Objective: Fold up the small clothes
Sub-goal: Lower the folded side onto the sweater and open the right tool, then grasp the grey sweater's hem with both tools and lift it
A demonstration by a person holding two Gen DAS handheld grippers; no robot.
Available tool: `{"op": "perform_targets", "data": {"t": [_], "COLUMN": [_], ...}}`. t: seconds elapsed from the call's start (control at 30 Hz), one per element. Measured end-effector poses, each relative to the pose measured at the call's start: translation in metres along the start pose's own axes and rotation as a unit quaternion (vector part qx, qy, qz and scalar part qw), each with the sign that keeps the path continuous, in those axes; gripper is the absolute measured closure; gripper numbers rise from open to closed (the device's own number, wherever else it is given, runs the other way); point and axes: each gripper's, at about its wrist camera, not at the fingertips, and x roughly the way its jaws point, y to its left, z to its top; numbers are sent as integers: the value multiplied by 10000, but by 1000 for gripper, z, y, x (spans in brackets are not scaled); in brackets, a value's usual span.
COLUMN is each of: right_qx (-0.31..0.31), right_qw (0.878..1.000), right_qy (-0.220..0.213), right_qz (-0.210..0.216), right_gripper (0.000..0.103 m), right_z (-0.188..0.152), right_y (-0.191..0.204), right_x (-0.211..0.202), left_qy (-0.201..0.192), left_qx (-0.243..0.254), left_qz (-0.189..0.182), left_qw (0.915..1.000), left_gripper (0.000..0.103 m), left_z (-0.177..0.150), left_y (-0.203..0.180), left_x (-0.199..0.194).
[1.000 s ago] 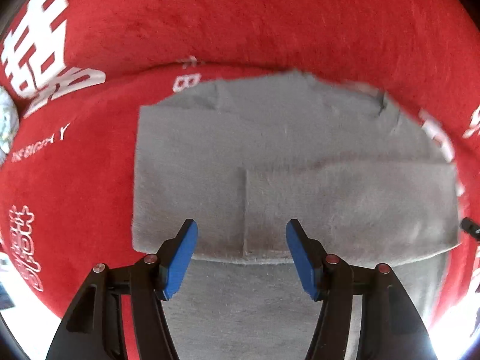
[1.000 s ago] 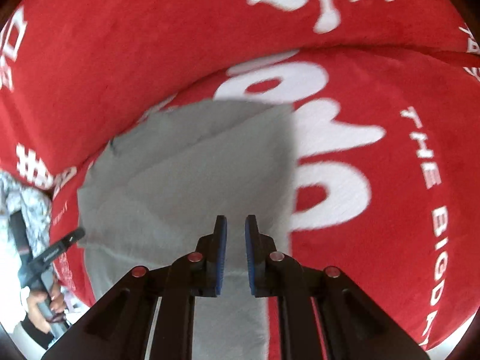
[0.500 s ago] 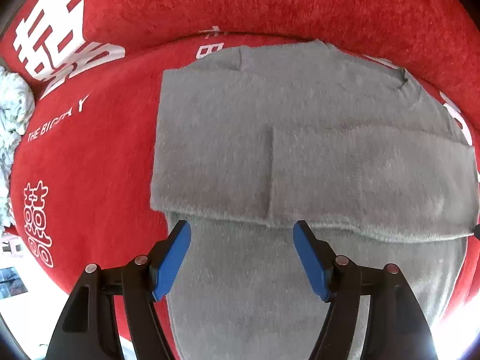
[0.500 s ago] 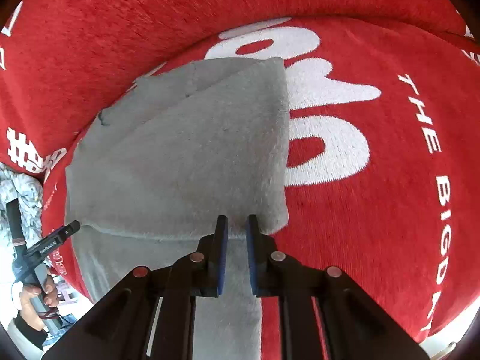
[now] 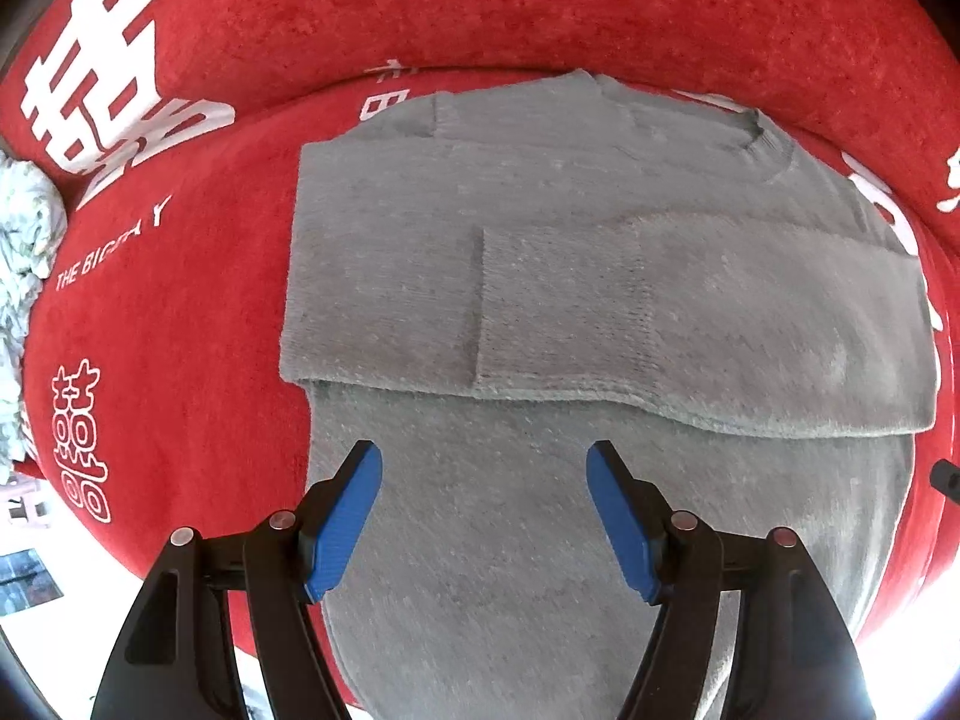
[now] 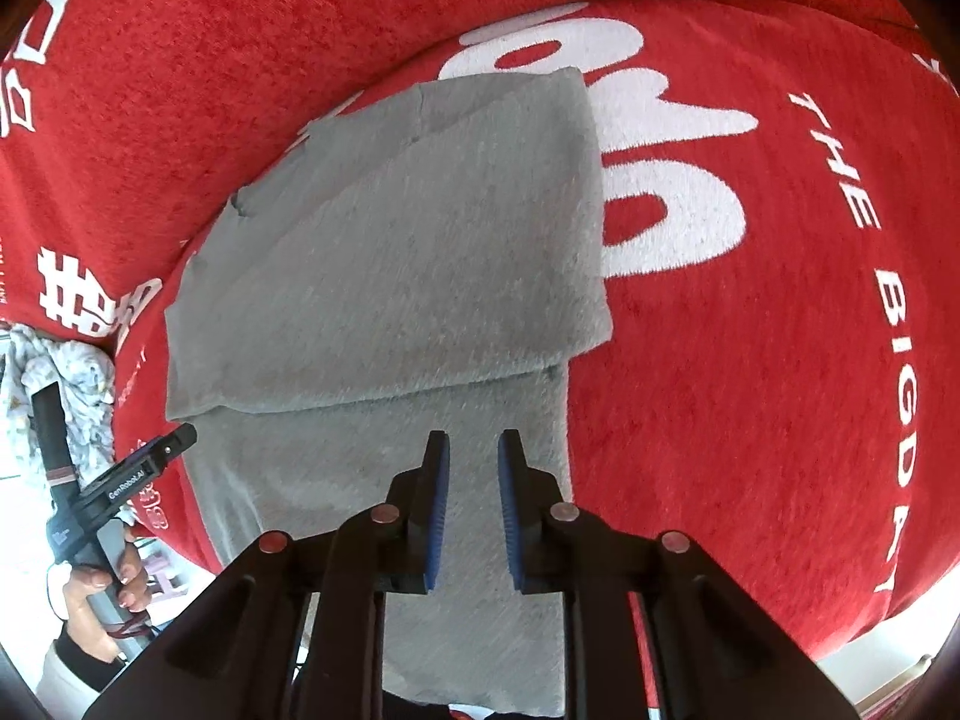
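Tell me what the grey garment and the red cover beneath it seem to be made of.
Grey garment: looks like a soft knit, perhaps wool or fleece; its surface is fuzzy and matte, with a ribbed collar and faint knit rows on the folded sleeve.
Red cover: seems a short-pile plush or chenille-like fabric; it has a speckled nap, a matte finish and white lettering, printed or woven.

Red plush cover point(image 5: 198, 324) with white woven lettering, including "THE BIG DAY" point(image 6: 888, 324) and double-happiness characters point(image 5: 81, 438), spread across a cushioned seat and its backrest point(image 5: 540, 6). Pale patterned cloth point(image 5: 24, 240), crumpled, at the cover's left edge; also visible in the right wrist view point(image 6: 78, 378).
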Motion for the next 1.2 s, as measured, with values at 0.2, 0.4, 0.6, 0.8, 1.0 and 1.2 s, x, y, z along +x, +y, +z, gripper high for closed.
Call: {"op": "perform_targets", "data": {"t": [0.2, 0.4, 0.6, 0.8, 1.0, 1.2], "right_qx": [42, 20, -96, -513, -554, -521], "right_qw": [10000, 10000, 9999, 9982, 9984, 9985], "right_qy": [-18, -14, -47, -295, -108, 47], "right_qz": [-73, -3, 81, -82, 79, 179], "right_gripper": [62, 51, 30, 17, 17, 17], "right_z": [-2, -4, -8, -12, -18, -22], "right_y": [1, 3, 7, 19, 18, 10], "right_x": [-6, -12, -18, -27, -28, -23], "left_qy": [43, -16, 58, 82, 83, 77], "left_qx": [16, -115, -53, -34, -68, -173], "left_qz": [-14, -50, 34, 121, 278, 280], "left_qw": [10000, 9999, 10000, 9999, 9996, 9994], "left_gripper": [31, 1, 1, 1, 1, 1], "left_z": [-7, -13, -17, -22, -31, -48], "left_y": [-6, -10, -17, -22, -27, -26], "left_x": [-3, -9, -11, -13, -12, -12]}}
